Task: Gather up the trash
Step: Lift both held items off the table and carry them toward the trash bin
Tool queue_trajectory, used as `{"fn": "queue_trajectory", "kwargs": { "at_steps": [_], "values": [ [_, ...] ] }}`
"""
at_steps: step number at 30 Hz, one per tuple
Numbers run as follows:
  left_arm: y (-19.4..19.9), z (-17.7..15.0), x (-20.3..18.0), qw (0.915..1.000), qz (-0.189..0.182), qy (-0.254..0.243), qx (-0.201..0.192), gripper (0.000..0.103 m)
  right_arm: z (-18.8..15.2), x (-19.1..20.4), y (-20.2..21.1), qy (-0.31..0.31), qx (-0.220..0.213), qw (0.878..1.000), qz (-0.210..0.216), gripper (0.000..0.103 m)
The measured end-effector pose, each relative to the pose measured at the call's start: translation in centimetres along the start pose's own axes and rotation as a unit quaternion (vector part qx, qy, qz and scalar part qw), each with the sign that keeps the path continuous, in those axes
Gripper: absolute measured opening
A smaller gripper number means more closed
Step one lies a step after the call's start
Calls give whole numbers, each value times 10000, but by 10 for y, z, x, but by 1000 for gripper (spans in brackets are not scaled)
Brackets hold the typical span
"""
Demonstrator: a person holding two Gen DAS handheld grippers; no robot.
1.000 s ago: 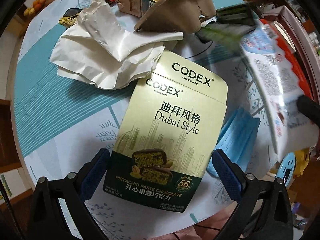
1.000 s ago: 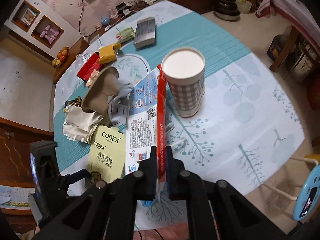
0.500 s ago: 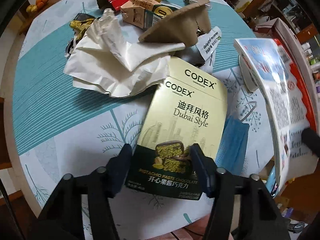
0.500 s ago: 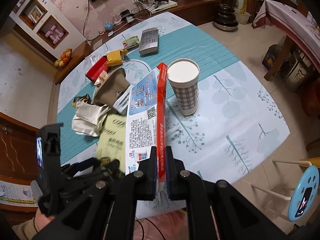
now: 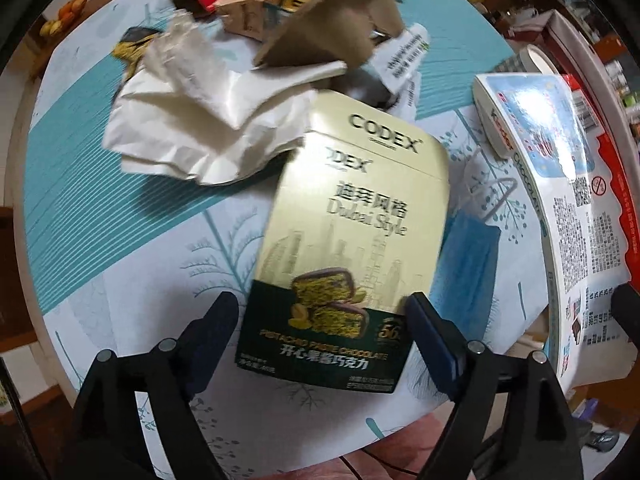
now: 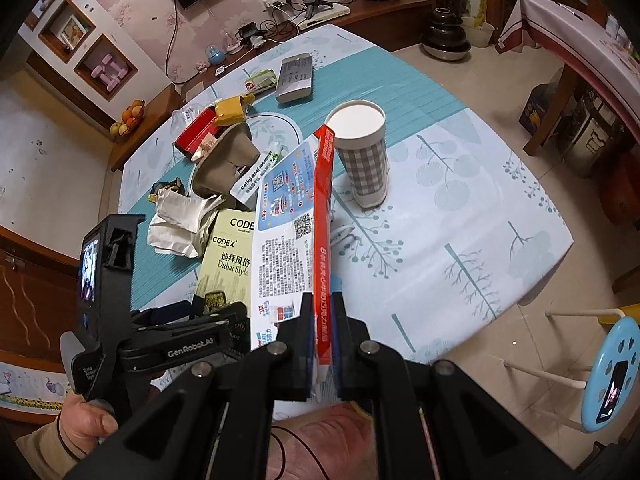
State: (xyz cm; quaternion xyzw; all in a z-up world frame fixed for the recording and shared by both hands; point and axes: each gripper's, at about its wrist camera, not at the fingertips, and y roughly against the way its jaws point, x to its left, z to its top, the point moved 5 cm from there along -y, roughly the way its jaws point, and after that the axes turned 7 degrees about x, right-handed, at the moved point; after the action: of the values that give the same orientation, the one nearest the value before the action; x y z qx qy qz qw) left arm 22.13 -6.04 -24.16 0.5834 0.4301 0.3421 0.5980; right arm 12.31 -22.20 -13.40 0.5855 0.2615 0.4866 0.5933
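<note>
Hand-held gripper on the left (image 5: 320,332) is pointed straight down over the CODEX chocolate box (image 5: 352,216), and its jaws are opening – the box lies between the blue pads, which are seen standing off its two long edges rather than pressing them. Half a second ago the pads were pinched in against the box; a second ago they stood wide. The squeeze has thus been let go, and the box is judged to be still uncollected, lying flat on the worktop (image 5: 120,248) near its front edge, tilted a little against the crumpled white paper (image 5: 200,120) and partly over a blue face mask (image 5: 468,264). A second attempt at the grip seems called for.

Right hand-held gripper (image 6: 322,344) is clamped tight on the thin red edge of a flattened Kinder carton (image 6: 280,240), which is held on edge above the worktop – slightly higher than a second ago. The checked paper cup (image 6: 364,160) stands just beyond the carton's far end, and is judged the likely place for the trash
</note>
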Motion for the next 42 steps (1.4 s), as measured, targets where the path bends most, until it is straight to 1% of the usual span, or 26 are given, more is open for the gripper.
{"fn": "queue_trajectory", "kwargs": {
  "at_steps": [3,9,11,19,22,23,25,28,30,31,35,38,39,42],
  "values": [
    [-4,4,-12,9998,163,-148,-3,93,-2,-3,2,-51,-7,10000,10,7],
    [-16,10,-40,9970,663,-395,-79,95,-6,-9,1,-143,14,9999,7,7],
    [-19,8,-45,9963,720,-436,-163,95,-8,-12,0,-176,15,9998,9,7],
    [-11,-13,-45,9968,540,-399,-433,94,-17,-16,-5,-260,56,9996,84,7],
    [-2,-18,-48,9972,433,-331,-521,94,-20,-17,-6,-255,57,9996,115,7],
    [6,-23,-40,9973,405,-308,-531,94,-21,-17,-5,-240,54,9996,129,7],
    [13,-28,-39,9977,327,-222,-558,94,-23,-17,-5,-203,56,9996,169,7],
    [27,-45,-43,9976,225,-52,-651,94,-28,-16,-3,-100,73,9996,251,7],
    [37,-60,-49,9970,162,90,-755,94,-33,-15,1,64,78,9994,329,7],
    [40,-63,-48,9966,142,141,-796,94,-36,-15,3,138,75,9992,355,7],
    [59,-101,-59,9935,33,468,-1036,94,-55,-19,15,550,108,9972,496,7],
    [60,-128,-76,9918,69,579,-1138,94,-73,-30,25,775,87,9953,572,7],
    [62,-144,-79,9913,75,601,-1167,94,-81,-37,29,837,81,9946,610,7],
    [58,-176,-100,9906,67,671,-1193,94,-106,-59,36,920,87,9931,727,7]
  ]
}}
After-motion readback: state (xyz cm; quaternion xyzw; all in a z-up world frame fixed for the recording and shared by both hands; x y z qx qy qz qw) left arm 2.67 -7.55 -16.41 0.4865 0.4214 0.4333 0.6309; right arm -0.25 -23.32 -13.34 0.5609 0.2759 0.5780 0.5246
